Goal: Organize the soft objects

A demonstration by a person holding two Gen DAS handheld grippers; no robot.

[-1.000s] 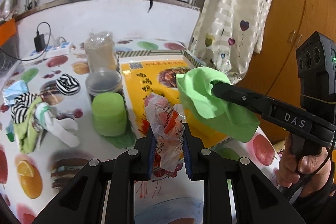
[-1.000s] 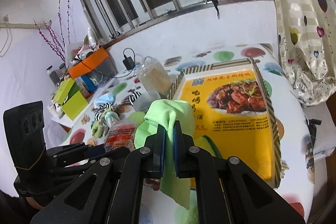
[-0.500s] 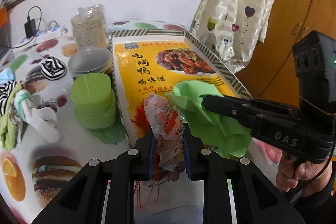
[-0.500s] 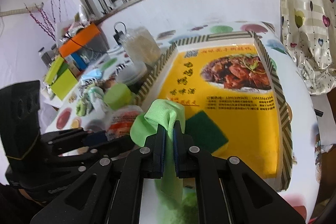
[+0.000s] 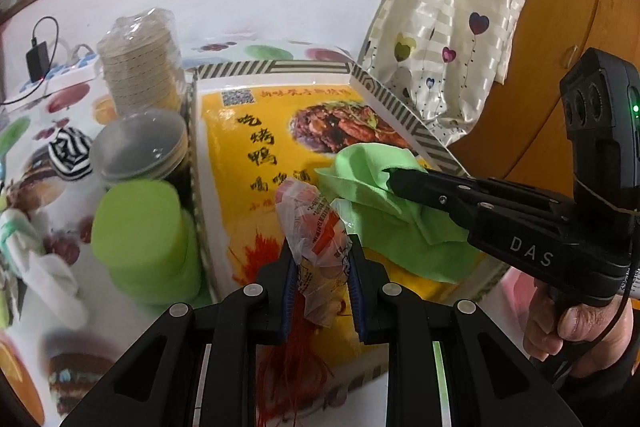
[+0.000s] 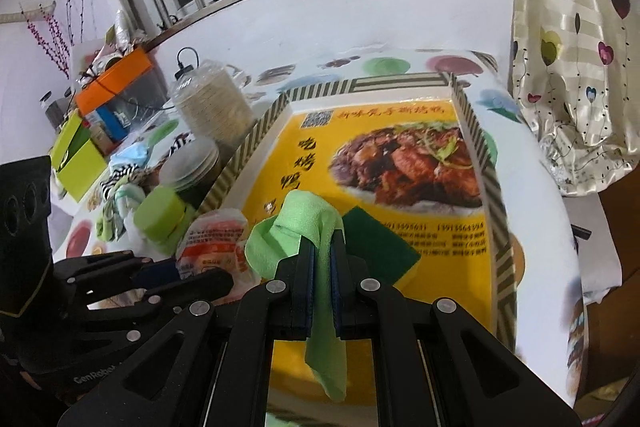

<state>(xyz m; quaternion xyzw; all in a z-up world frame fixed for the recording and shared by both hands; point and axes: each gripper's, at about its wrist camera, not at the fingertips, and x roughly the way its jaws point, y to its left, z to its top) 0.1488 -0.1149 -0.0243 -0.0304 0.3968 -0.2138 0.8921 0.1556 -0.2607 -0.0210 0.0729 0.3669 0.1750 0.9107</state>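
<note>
My left gripper [image 5: 320, 259] is shut on a crumpled plastic bag with red print [image 5: 316, 227], held low over the near end of the yellow printed tray [image 5: 240, 147]. My right gripper [image 6: 322, 255] is shut on a light green cloth [image 6: 304, 223], also over the tray's near end; the cloth [image 5: 372, 179] hangs down and drapes onto the tray. A dark green scouring pad [image 6: 380, 247] lies in the tray just beyond the right gripper. In the right wrist view the bag [image 6: 212, 247] sits left of the cloth.
Left of the tray stand green round sponges [image 5: 140, 235], a grey lidded container [image 5: 140, 147] and a wrapped stack of discs [image 5: 140, 63]. Striped and white socks [image 5: 68, 151] lie further left. A curtain [image 6: 572, 67] hangs at the right.
Both grippers have moved forward and down over the near end of the tray, still holding the bag and the cloth. The cloth now drapes onto the tray.
</note>
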